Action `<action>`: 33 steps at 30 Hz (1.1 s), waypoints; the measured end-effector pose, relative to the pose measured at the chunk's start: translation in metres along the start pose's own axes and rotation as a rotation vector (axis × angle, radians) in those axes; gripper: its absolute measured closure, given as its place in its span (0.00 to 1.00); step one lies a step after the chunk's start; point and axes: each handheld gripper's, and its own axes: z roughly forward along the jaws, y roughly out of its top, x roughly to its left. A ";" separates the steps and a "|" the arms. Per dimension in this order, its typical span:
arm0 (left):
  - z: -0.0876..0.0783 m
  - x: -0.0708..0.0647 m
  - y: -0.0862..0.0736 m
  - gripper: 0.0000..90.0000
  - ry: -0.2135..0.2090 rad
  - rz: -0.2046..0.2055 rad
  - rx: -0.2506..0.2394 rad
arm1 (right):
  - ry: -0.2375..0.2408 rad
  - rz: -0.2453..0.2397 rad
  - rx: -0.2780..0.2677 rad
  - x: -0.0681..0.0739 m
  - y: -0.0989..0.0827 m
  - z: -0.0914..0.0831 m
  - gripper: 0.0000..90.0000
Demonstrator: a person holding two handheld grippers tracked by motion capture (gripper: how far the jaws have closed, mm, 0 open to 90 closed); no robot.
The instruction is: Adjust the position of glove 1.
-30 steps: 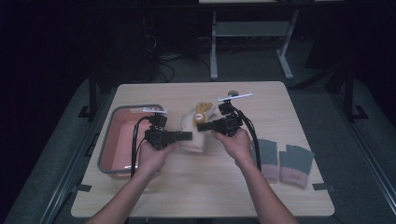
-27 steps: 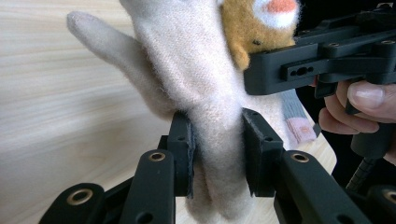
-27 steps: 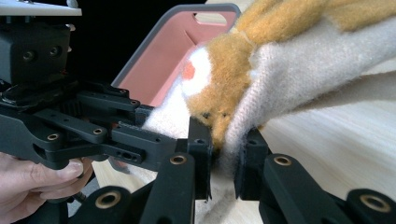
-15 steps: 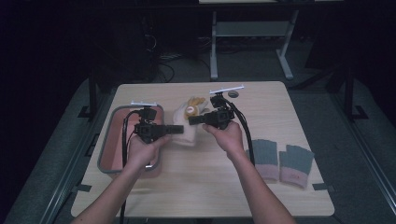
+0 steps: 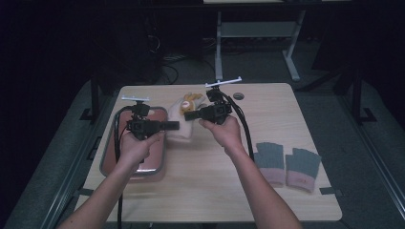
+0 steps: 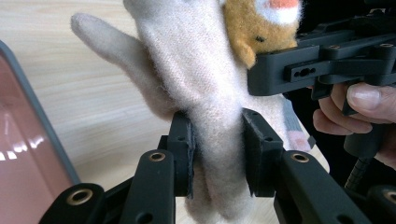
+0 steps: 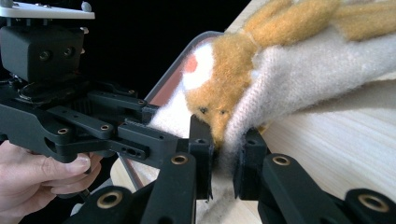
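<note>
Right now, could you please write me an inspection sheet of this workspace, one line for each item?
Surface: light wooden table, no spills seen.
Job's things: cream knitted glove with an orange plush animal, held above the table; metal tray with pink lining at the left.
Clutter: two grey gloves with pink cuffs at the right.
Grippers: left tool and right tool both clamp the cream glove.
Cables: black cables trail from both.
Surroundings: dark room, desk frame behind.
</note>
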 end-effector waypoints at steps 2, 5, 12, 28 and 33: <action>-0.006 0.002 0.003 0.75 0.001 0.001 -0.003 | 0.006 -0.005 -0.004 0.002 0.003 0.002 0.89; -0.011 0.004 0.005 0.75 0.002 0.002 -0.007 | 0.009 -0.014 0.000 0.006 0.007 0.005 0.89; -0.025 0.010 0.008 0.75 0.011 0.005 -0.023 | 0.020 -0.029 0.006 0.016 0.017 0.014 0.89; -0.058 0.032 0.007 0.75 0.043 -0.021 -0.040 | 0.082 -0.034 0.026 0.030 0.032 0.049 0.89; -0.066 0.040 0.004 0.75 0.054 -0.032 -0.037 | 0.101 -0.031 0.035 0.033 0.032 0.061 0.89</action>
